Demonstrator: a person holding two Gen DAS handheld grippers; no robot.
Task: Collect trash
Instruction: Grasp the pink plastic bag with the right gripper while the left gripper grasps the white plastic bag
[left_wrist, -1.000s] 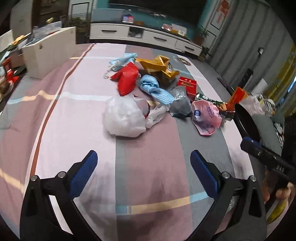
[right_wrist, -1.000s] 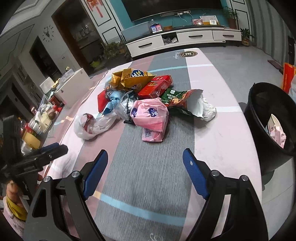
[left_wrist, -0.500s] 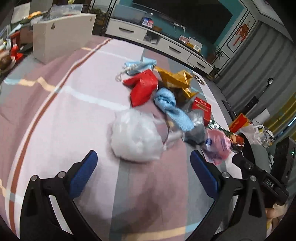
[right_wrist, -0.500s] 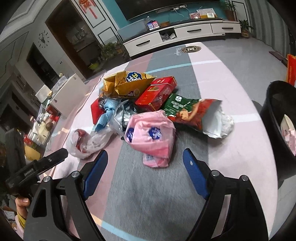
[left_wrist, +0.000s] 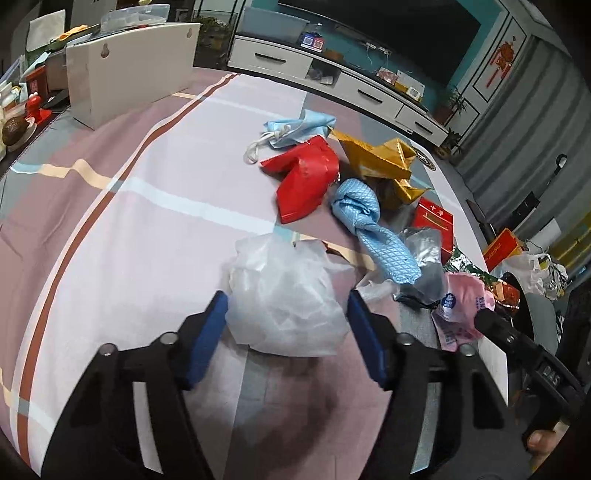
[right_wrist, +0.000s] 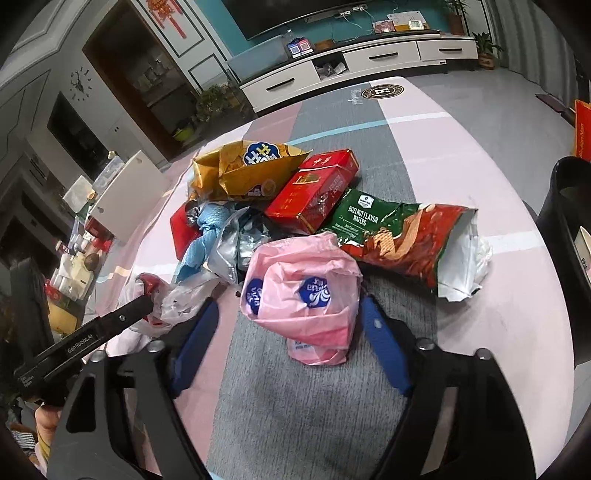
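Left gripper, jaws just closing, brackets the white bag, pads at its sides; right gripper, also closing, flanks the pink bag, grip unconfirmed.

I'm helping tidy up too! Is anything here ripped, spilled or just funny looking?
Yes. The green wafer bag lies torn open on the tablecloth, its white inside showing. Beside it, the gold snack bag is crumpled and gaping. Nothing looks spilled; it's all empty wrappers heaped together.
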